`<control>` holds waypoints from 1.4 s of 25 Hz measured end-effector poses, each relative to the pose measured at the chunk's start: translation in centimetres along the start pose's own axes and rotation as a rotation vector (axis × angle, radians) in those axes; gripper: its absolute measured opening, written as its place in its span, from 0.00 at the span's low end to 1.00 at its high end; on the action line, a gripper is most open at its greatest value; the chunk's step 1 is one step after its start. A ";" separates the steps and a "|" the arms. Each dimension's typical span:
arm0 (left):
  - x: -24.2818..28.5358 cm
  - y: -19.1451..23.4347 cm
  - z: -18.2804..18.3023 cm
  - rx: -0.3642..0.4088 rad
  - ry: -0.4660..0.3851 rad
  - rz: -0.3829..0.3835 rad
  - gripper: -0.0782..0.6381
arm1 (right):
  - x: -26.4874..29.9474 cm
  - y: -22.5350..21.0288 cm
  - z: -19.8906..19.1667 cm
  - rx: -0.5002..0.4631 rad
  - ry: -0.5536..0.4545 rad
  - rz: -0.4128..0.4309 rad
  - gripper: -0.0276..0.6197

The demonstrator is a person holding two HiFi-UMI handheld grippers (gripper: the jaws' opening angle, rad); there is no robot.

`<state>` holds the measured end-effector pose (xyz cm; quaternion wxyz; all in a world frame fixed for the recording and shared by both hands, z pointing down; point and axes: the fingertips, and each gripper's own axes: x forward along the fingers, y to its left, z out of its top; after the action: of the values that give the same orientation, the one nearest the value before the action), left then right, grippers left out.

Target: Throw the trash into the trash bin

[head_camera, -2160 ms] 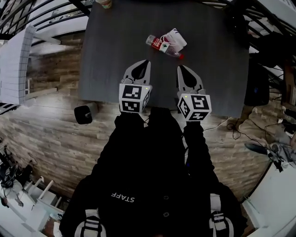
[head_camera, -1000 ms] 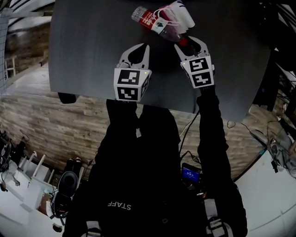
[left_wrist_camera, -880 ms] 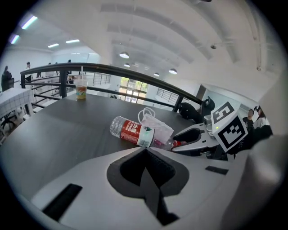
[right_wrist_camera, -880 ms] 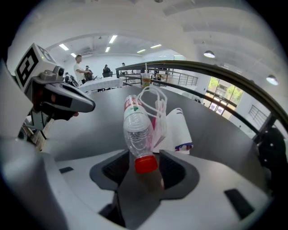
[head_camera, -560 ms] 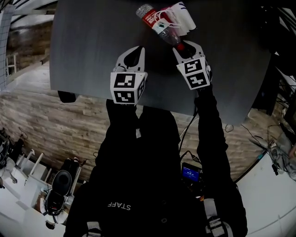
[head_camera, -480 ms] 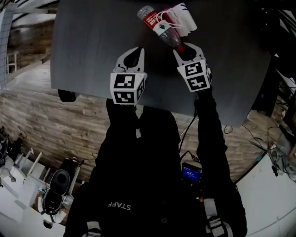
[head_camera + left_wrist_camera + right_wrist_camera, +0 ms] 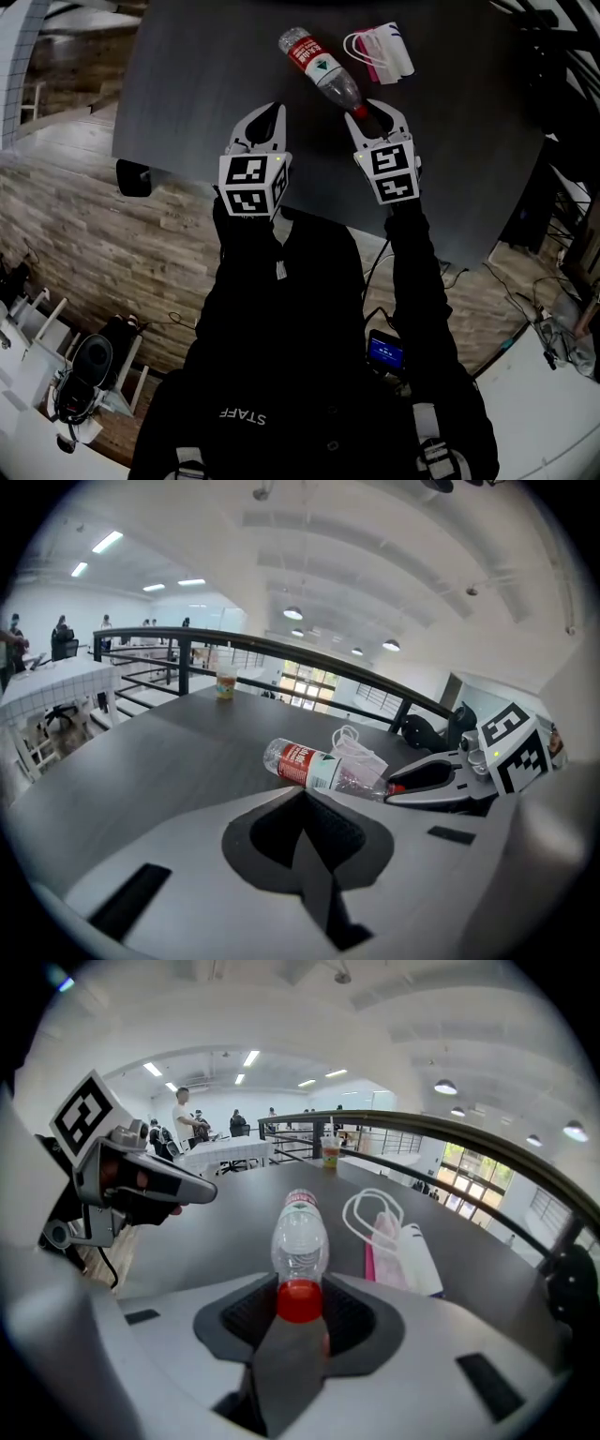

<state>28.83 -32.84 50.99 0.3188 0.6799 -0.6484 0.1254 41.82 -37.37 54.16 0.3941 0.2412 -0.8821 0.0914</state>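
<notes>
Clear plastic bottle, matt table

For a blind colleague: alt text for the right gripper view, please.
The right gripper is shut on the red cap of a clear bottle pointing away over a dark table. A white and pink packet lies to its right.

A dark grey rectangular table fills the upper part of the head view, and the person stands at its near edge. A clear plastic bottle with a red cap and red label lies on the table right of centre. Its base points away and to the left. Its cap end sits between the jaws of the right gripper. A flat white and pink pouch with white cord loops lies right of the bottle, apart from it. The left gripper is left of the right one, above the table's near part, with nothing between its jaws. A small pale cup stands at the far edge, in front of a black metal railing.
</notes>
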 end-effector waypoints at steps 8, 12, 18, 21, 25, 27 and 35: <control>-3.6 3.7 1.1 -0.036 -0.051 0.044 0.11 | -0.8 3.9 4.8 -0.070 -0.053 0.007 0.28; -5.7 5.8 1.8 -0.058 -0.081 0.066 0.11 | -1.5 6.1 7.6 -0.110 -0.072 0.009 0.27; -9.2 8.7 3.5 -0.095 -0.131 0.091 0.11 | -2.8 9.3 12.0 -0.150 -0.104 0.015 0.27; -10.9 10.2 4.3 -0.114 -0.158 0.113 0.11 | -3.2 10.7 14.1 -0.179 -0.108 0.022 0.27; -13.2 12.1 4.9 -0.145 -0.187 0.136 0.11 | -3.6 12.7 16.2 -0.218 -0.091 0.042 0.27; -14.3 13.1 5.2 -0.160 -0.200 0.146 0.11 | -3.7 13.8 17.2 -0.241 -0.086 0.053 0.27; -18.4 16.9 5.8 -0.200 -0.245 0.172 0.11 | -4.1 19.2 21.0 -0.287 -0.095 0.101 0.26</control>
<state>8.78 -20.81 40.37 0.2914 0.5969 -0.7475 0.0035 20.94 -26.68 37.55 0.3774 0.1417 -0.9147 -0.0272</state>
